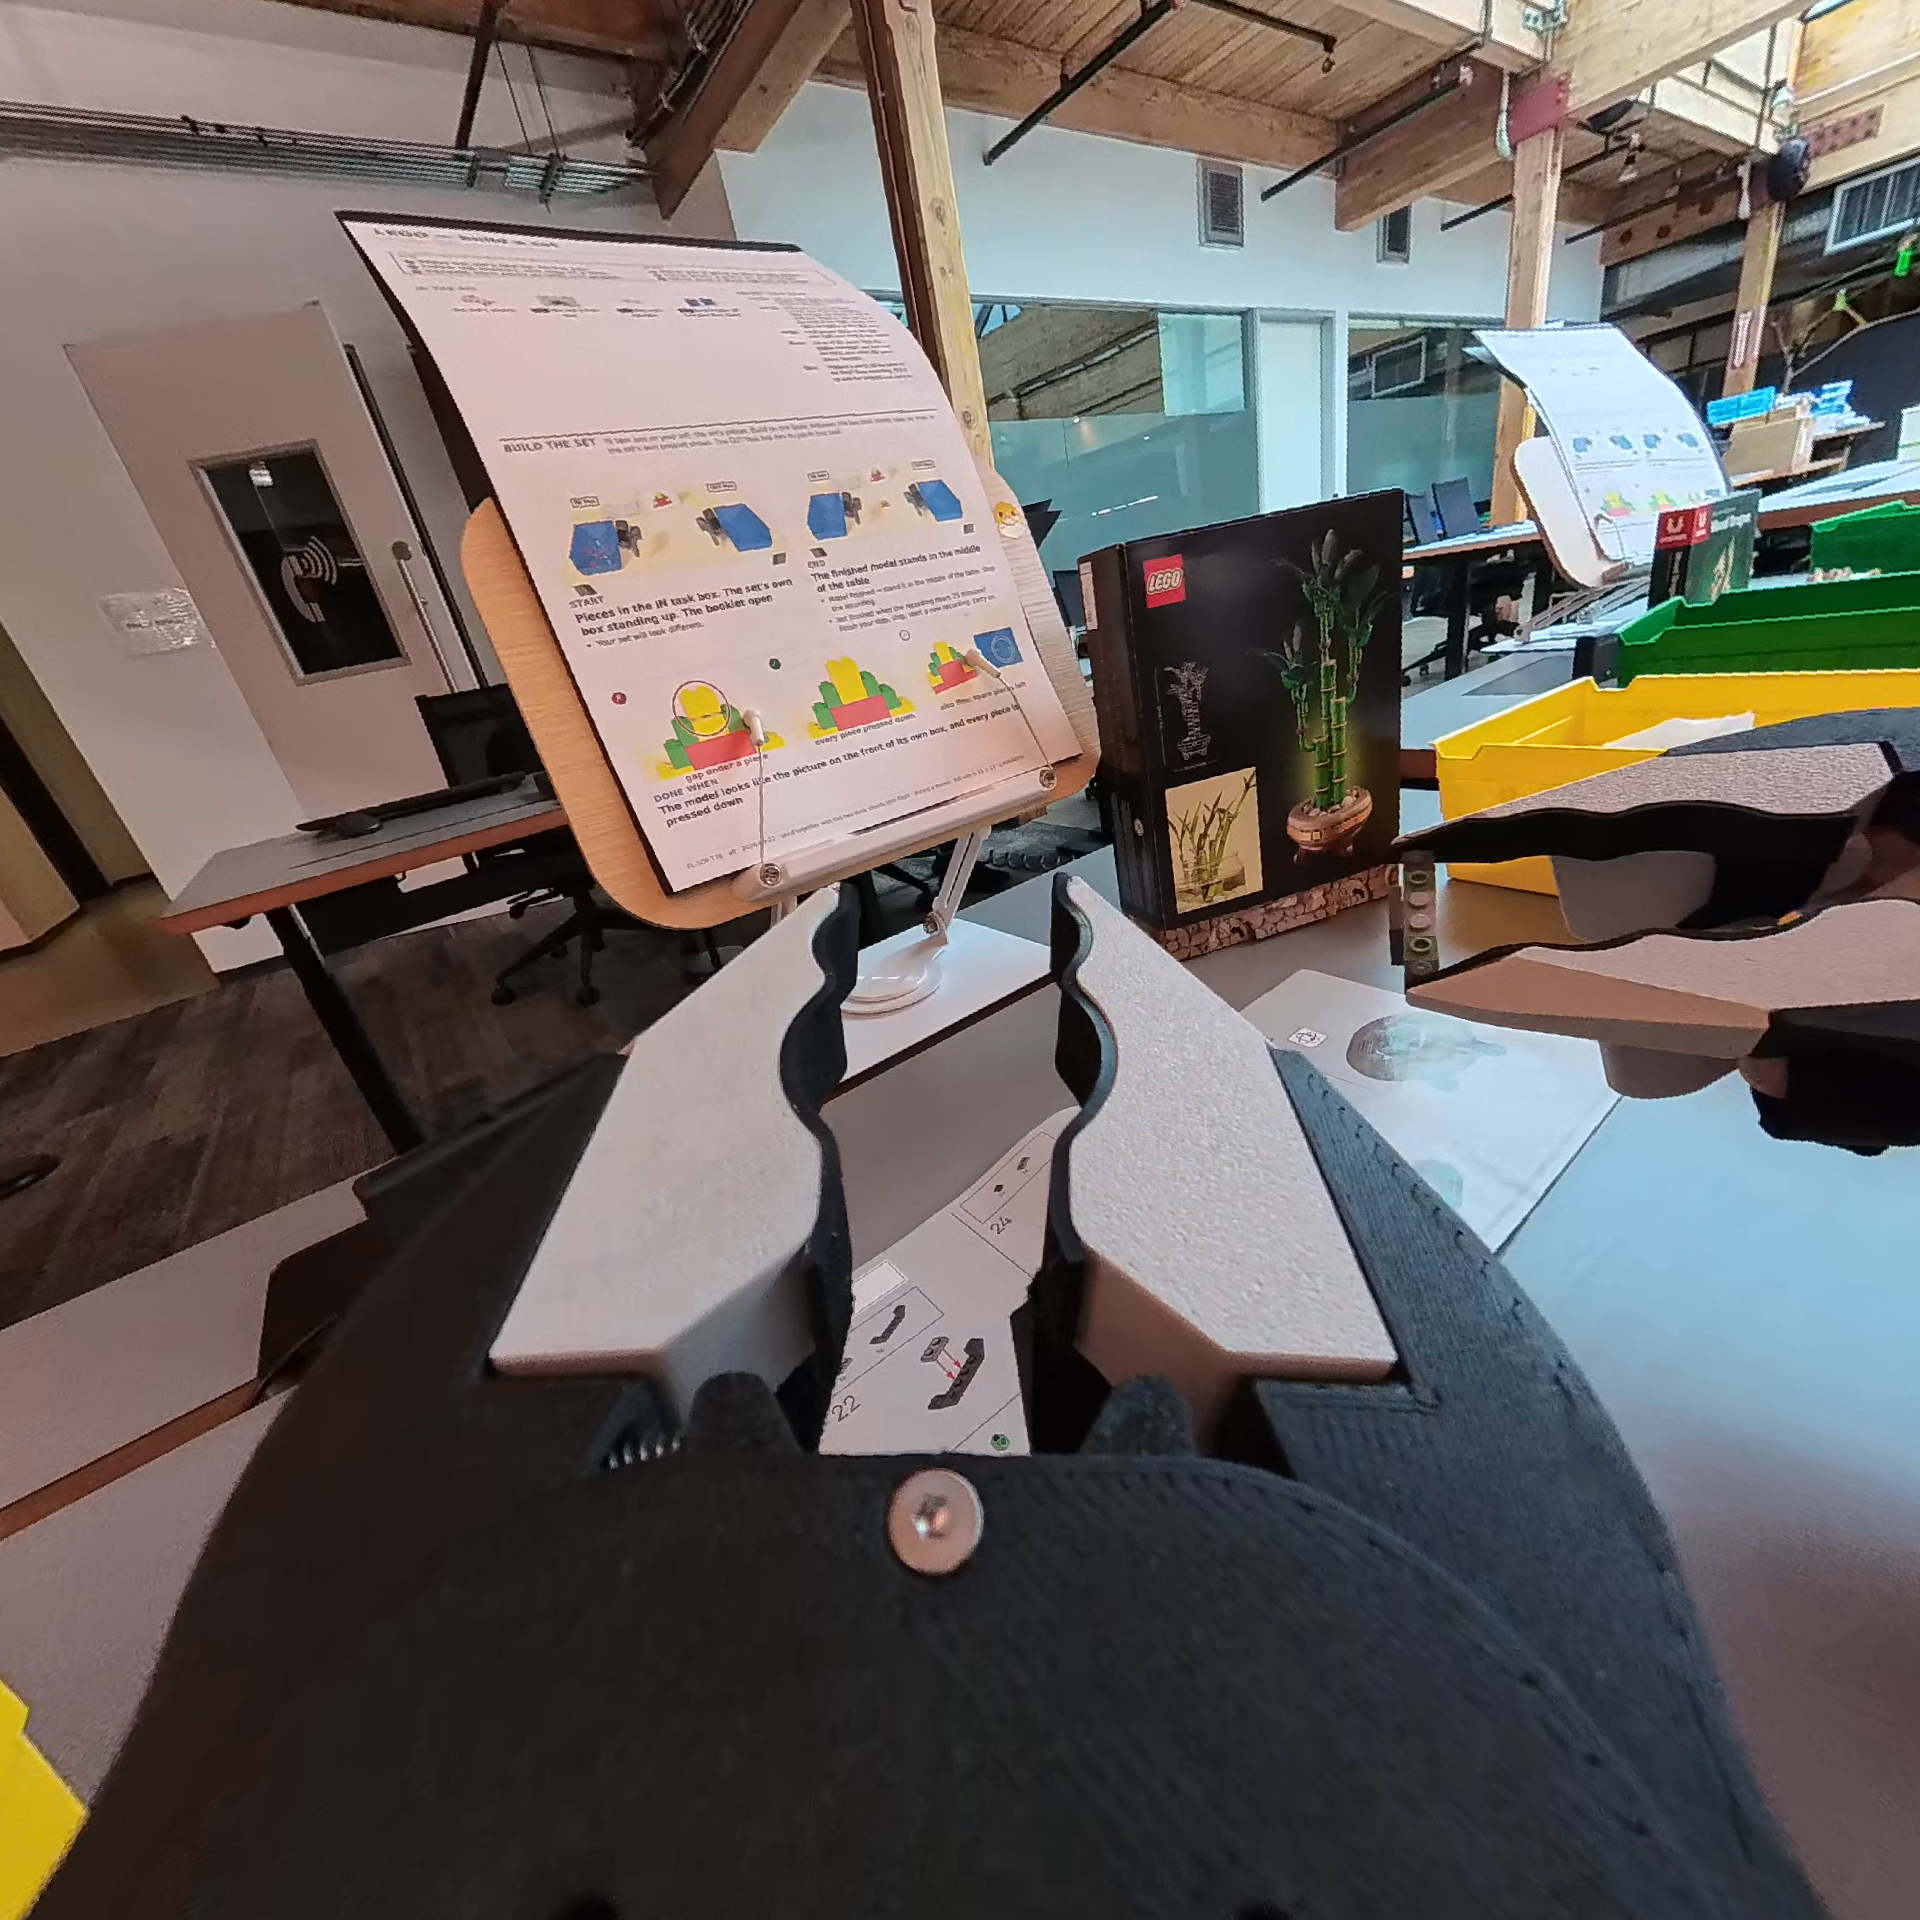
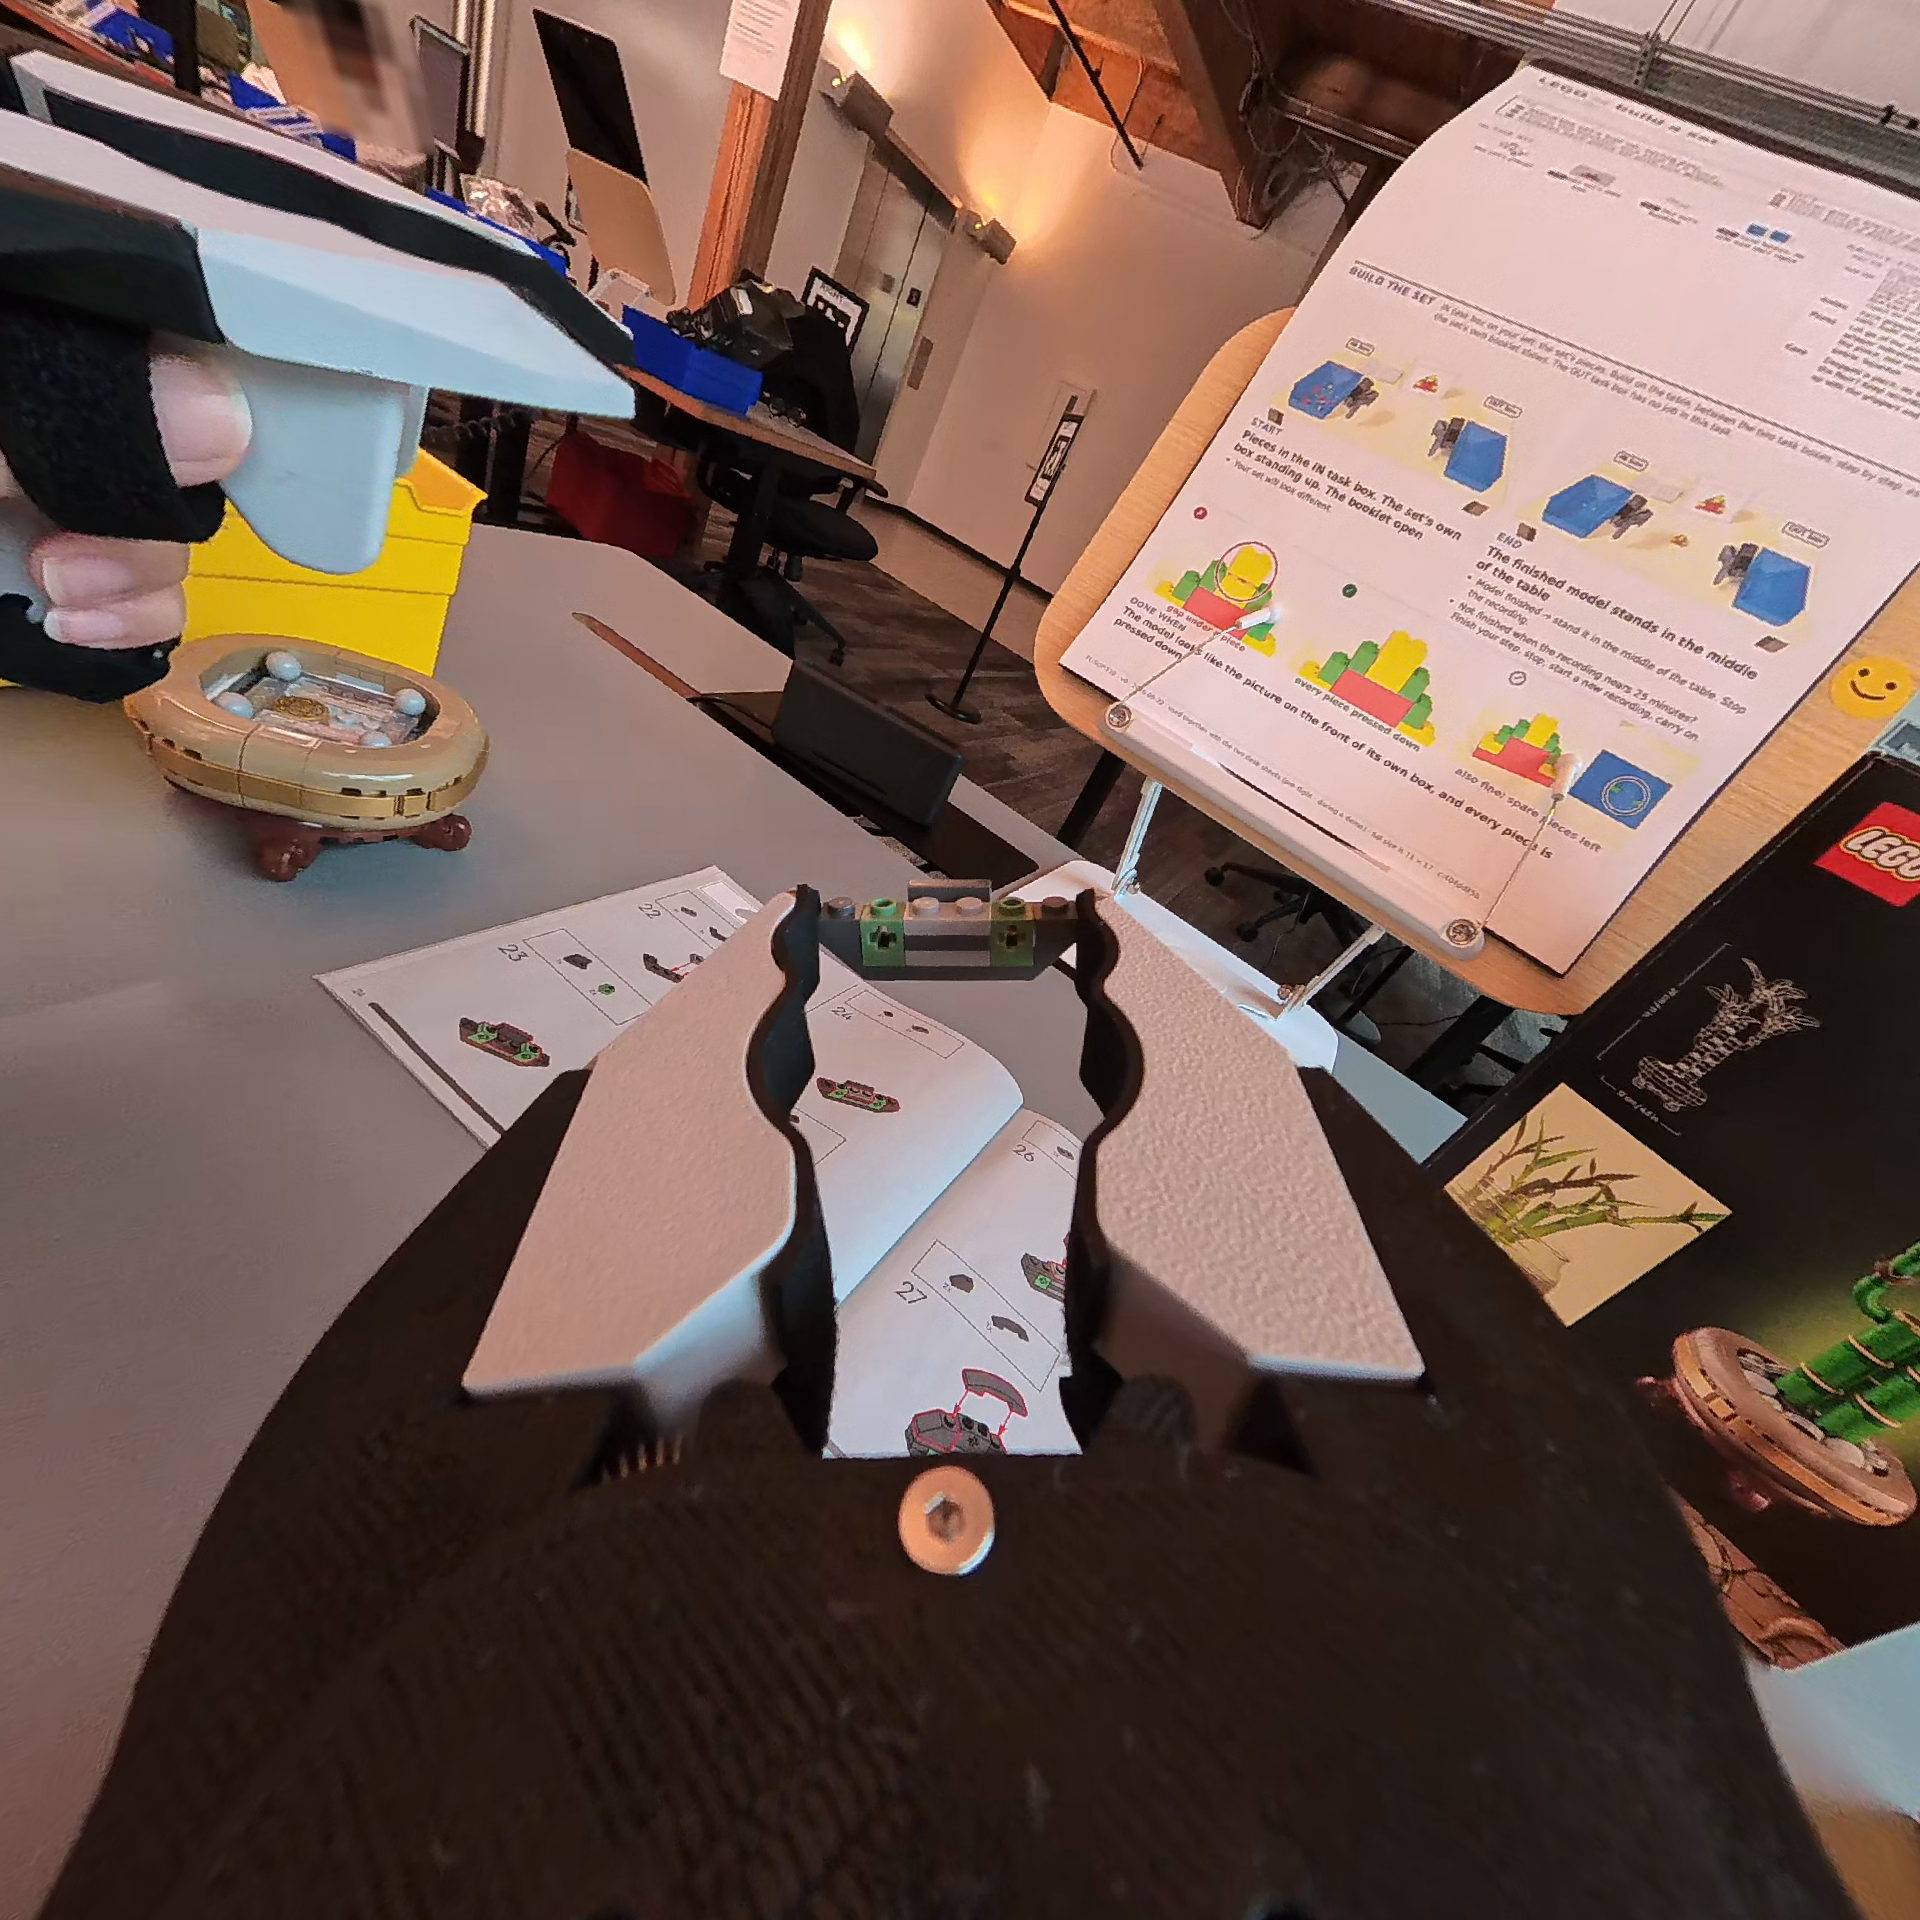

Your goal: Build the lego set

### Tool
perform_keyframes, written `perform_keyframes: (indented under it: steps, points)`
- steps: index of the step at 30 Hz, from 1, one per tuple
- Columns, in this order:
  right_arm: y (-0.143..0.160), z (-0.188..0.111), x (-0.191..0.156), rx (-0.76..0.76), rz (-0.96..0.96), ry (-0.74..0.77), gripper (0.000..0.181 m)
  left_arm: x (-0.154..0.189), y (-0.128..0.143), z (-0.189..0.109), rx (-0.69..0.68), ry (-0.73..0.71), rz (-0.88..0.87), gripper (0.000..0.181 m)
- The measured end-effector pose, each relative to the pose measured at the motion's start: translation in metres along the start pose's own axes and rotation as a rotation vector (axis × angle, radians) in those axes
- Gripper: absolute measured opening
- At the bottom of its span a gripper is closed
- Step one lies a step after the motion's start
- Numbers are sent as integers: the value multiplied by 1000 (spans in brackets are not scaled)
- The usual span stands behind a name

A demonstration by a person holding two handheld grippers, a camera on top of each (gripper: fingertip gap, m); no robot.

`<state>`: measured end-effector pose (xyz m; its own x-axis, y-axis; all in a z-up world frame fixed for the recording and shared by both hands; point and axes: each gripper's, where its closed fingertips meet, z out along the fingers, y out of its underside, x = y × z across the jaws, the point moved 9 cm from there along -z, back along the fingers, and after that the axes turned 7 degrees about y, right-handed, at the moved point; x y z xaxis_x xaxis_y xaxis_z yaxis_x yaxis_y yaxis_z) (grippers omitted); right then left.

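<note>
Pinching a small grey-and-green brick assembly (image 2: 943, 928) end to end, the right gripper (image 2: 940, 935) holds it above the open booklet (image 2: 582, 997). It looks light, rigid, and prone to popping apart; grip flat ends. The left gripper (image 1: 956, 914), at ten o'clock, has empty, parted jaws.

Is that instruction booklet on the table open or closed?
Open. The booklet lies flat on the grey table with two facing pages of numbered building steps showing, beneath the right gripper.
</note>
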<state>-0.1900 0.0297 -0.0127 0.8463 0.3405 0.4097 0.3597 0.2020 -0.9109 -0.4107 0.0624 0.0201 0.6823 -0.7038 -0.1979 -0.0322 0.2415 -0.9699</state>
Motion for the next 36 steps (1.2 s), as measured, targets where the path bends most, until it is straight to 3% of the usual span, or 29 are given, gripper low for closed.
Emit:
perform_keyframes:
  steps: [26,36]
  points:
    - [-4,-2,-4,31,-20,-23,48,-2,1,0,-1,8,-36,35]
    - [-13,-8,-15,94,-107,-67,48,-9,6,1,9,79,-212,38]
